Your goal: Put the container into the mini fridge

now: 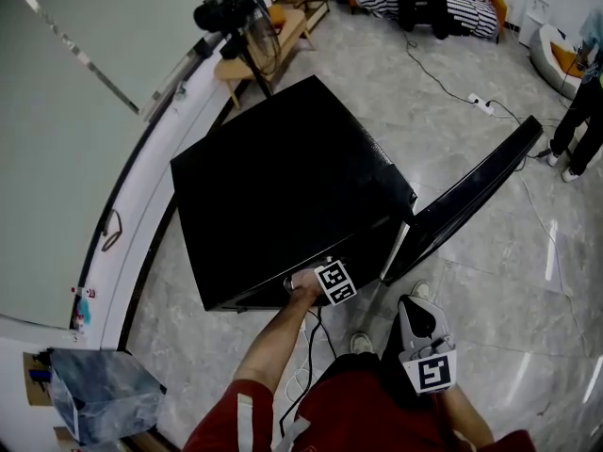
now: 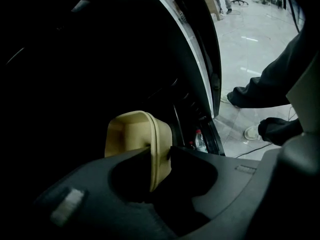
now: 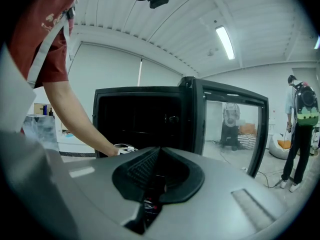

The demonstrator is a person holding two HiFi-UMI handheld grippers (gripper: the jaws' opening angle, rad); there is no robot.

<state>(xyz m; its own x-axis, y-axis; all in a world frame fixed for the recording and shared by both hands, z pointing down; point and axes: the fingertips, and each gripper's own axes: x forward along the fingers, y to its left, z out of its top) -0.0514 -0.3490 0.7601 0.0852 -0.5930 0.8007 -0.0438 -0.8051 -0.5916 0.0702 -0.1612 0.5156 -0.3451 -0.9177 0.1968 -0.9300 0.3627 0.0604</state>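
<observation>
The black mini fridge (image 1: 283, 186) stands on the floor with its door (image 1: 471, 196) swung open to the right. My left gripper (image 2: 160, 151) reaches into the dark interior. Its jaws stand against both sides of the rim of a beige container (image 2: 130, 134), which is tilted with its opening facing left. In the head view only the left gripper's marker cube (image 1: 334, 281) shows at the fridge's front edge, and the container is hidden. My right gripper (image 1: 415, 307) hangs low in front of the fridge, jaws together and empty (image 3: 157, 151).
A small bottle (image 2: 199, 140) sits low in the fridge door. A black fan (image 1: 236, 17) and a wooden bench (image 1: 283, 26) stand behind the fridge. A power strip (image 1: 482, 104) with its cable lies on the floor. A person (image 1: 579, 121) stands at far right, and a blue bag (image 1: 99, 394) lies near left.
</observation>
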